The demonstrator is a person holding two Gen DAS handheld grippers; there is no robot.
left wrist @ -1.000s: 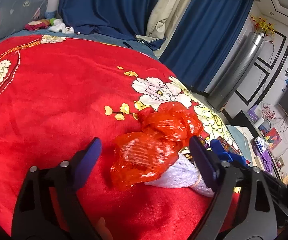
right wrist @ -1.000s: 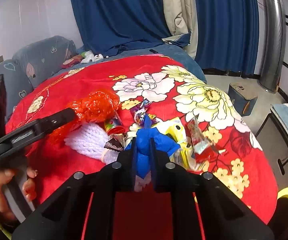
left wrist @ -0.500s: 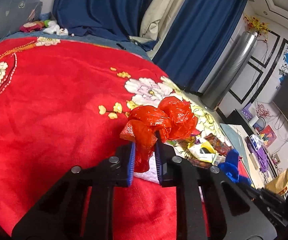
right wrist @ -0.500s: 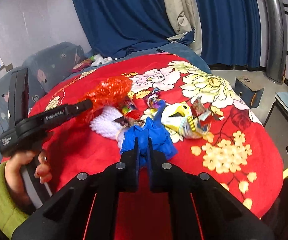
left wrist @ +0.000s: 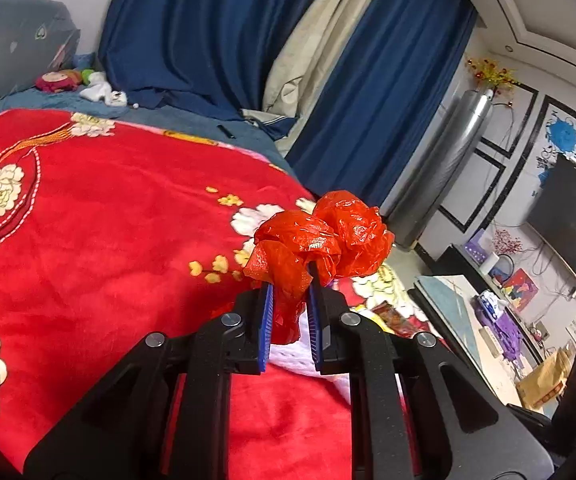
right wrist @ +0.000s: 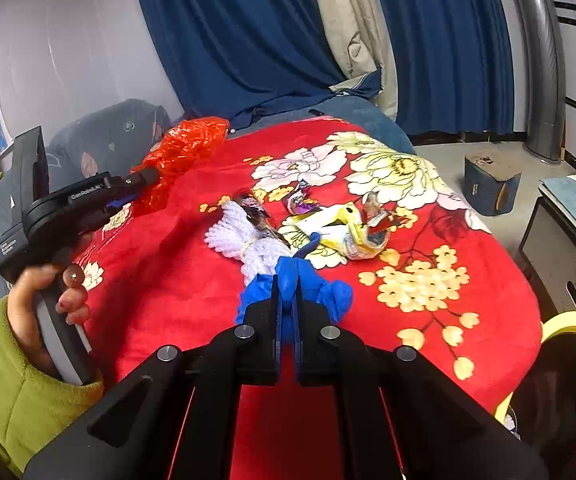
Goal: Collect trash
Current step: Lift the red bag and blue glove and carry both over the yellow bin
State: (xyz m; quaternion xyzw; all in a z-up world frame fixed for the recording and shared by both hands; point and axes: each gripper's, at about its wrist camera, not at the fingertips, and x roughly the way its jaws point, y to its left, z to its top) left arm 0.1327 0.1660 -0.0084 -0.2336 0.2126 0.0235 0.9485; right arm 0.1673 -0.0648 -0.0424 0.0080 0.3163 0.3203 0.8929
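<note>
My left gripper (left wrist: pixel 289 298) is shut on a crumpled red plastic bag (left wrist: pixel 324 240) and holds it above the red flowered blanket (left wrist: pixel 107 240). The right wrist view shows that gripper (right wrist: pixel 143 178) at the left with the red bag (right wrist: pixel 183 152) lifted. My right gripper (right wrist: pixel 286 300) is shut on a crumpled blue plastic bag (right wrist: pixel 296 280), just above the blanket (right wrist: pixel 428 320). On the blanket beyond it lie a white knitted piece (right wrist: pixel 243 240), a yellow and white wrapper (right wrist: pixel 348 232) and several small snack wrappers (right wrist: pixel 300 202).
A yellow-rimmed bin (right wrist: pixel 564 360) stands at the bed's right edge. A small box (right wrist: pixel 490 188) sits on the floor beyond. A low table (left wrist: pixel 460 320) and TV (left wrist: pixel 568 232) are at the right. Blue curtains (right wrist: pixel 247 40) hang behind the bed.
My left gripper shut on the red bag and lifted it off the blanket. My right gripper, shut on the blue bag, pulled back from the pile of wrappers.
</note>
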